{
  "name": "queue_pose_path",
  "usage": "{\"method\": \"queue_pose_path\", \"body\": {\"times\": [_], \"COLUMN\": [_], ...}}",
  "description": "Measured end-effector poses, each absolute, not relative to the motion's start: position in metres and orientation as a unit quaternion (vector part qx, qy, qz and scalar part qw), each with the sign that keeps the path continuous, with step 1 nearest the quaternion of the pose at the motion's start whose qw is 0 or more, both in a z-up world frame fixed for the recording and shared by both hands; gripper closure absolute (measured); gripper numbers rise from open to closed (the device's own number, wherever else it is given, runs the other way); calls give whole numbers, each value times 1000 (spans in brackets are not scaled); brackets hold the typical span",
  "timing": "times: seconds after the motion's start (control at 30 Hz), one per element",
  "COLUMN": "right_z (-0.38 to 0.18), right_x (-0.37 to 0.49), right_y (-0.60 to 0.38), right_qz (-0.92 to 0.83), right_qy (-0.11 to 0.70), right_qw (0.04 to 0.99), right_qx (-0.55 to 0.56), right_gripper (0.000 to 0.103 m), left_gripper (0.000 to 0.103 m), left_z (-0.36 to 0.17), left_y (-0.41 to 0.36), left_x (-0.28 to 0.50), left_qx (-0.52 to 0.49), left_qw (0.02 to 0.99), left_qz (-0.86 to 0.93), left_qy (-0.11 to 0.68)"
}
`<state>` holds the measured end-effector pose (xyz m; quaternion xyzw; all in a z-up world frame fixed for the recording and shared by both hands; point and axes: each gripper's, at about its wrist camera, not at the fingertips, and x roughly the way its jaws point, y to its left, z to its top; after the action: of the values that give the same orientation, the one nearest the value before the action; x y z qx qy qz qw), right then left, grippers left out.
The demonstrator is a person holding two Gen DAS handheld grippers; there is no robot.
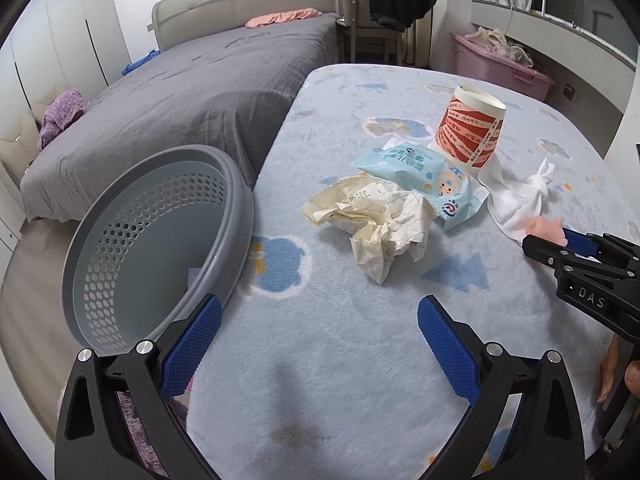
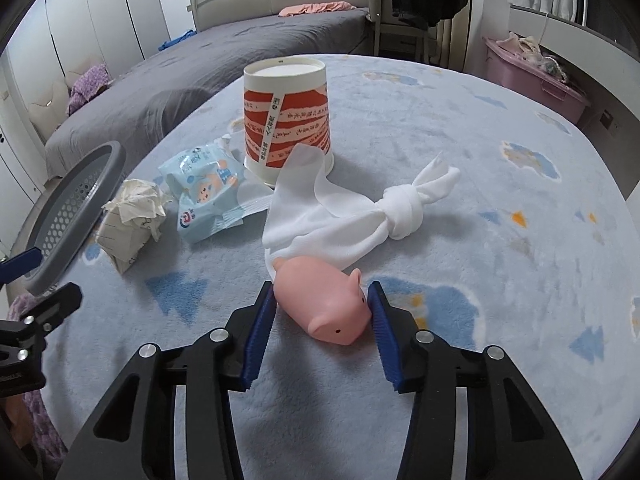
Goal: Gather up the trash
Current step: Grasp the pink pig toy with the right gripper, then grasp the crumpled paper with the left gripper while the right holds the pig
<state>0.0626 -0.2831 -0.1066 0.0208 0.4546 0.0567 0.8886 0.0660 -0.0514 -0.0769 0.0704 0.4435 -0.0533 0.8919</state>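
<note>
On a fluffy blue blanket lie crumpled paper [image 1: 376,216] [image 2: 132,216], a light-blue wipes packet [image 1: 424,180] [image 2: 208,192], an upside-down red-and-white paper cup [image 1: 470,128] [image 2: 286,116], a knotted white cloth [image 1: 520,192] [image 2: 360,216] and a pink toy pig [image 2: 326,304] [image 1: 546,230]. A grey perforated basket [image 1: 160,248] [image 2: 68,216] leans at the blanket's left edge. My left gripper [image 1: 320,320] is open and empty, between the basket and the paper. My right gripper [image 2: 322,300] has its pads on both sides of the pig, which rests on the blanket.
A bed with a grey sheet [image 1: 180,92] lies behind the basket. A chair with dark clothes [image 1: 384,4] stands at the back. A pink storage box [image 1: 500,64] sits at the back right. The person's hand [image 1: 616,376] shows at the right edge.
</note>
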Motion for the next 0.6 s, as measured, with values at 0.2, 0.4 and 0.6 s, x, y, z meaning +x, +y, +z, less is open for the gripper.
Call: {"method": "queue_pose_path", "body": {"times": [0.2, 0.4, 0.6], "right_z": [-94, -84, -84], "right_x": [53, 45, 43], "right_y": [-292, -302, -314], "right_qz": [63, 65, 70], "right_qy": [440, 427, 427], "right_qw": [894, 898, 896], "right_qx": [56, 77, 103], "right_gripper": [58, 58, 57], "left_gripper": [7, 7, 6], "left_z": [-76, -69, -72], "left_y": [-59, -78, -92], "left_x": [68, 80, 99], "left_qx": [70, 74, 70], "left_qw": [892, 897, 895], "left_qz": [-59, -69, -71], "left_qy": [442, 430, 436]}}
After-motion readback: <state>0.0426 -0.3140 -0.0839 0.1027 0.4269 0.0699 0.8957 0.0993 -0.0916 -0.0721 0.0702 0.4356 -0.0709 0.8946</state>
